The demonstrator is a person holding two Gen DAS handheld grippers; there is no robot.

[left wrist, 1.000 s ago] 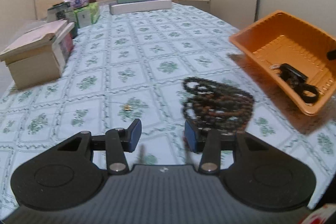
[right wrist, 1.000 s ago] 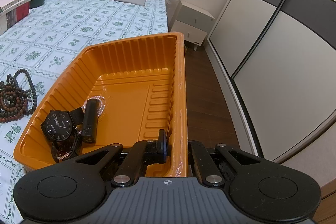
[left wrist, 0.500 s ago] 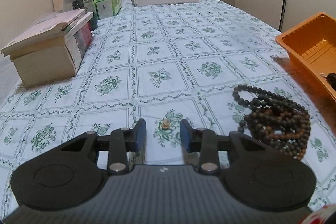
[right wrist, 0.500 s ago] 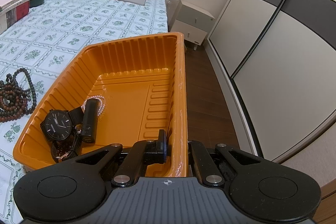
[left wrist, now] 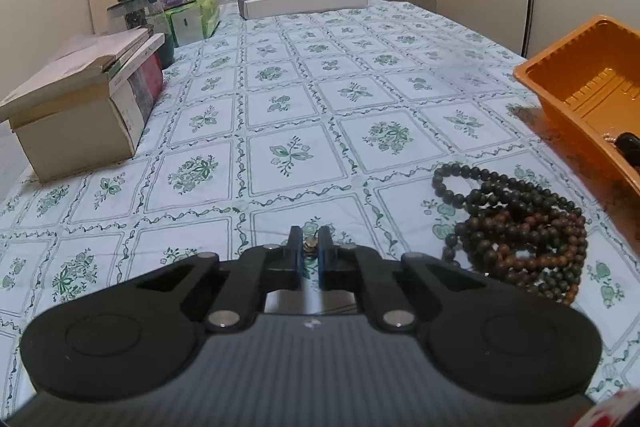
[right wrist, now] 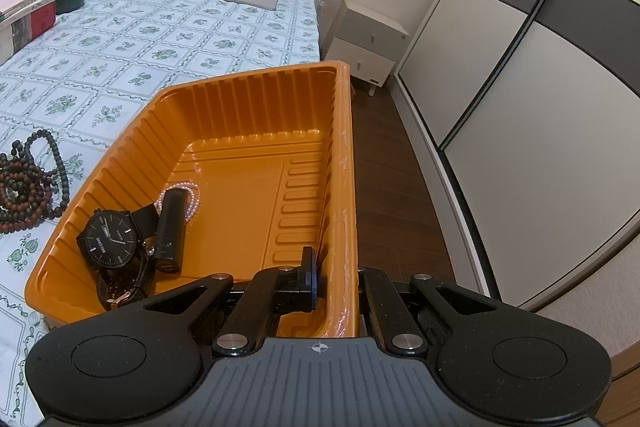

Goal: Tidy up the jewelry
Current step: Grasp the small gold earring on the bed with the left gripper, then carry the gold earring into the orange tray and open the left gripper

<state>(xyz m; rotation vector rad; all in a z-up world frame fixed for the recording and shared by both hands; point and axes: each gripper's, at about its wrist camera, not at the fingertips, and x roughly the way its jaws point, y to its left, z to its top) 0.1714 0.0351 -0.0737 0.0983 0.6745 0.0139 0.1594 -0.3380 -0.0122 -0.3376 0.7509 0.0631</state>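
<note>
— Right, what's my left claw [left wrist: 310, 251] got?

— Its jaws have just been closing and now pinch a small gold-coloured trinket [left wrist: 309, 247], too small for me to tell its kind, low over the green-flowered bed sheet [left wrist: 280, 115].

— And just beside it?

— To the right, a heap of dark and brown bead strings [left wrist: 520, 227] lies on the sheet, near the orange tray [left wrist: 576, 87].

— My right claw [right wrist: 338, 277]?

— Clenched on the tray's near right wall [right wrist: 344, 227], one finger inside, one outside. In the tray's near left corner I see a black watch [right wrist: 110, 241], a black tube [right wrist: 170, 227] and a pale bead bracelet [right wrist: 194, 197].

— Farther off?

— Stacked boxes [left wrist: 80, 107] on the left, tissue packs [left wrist: 192, 15] and long flat boxes [left wrist: 304, 1] by the headboard.
</note>
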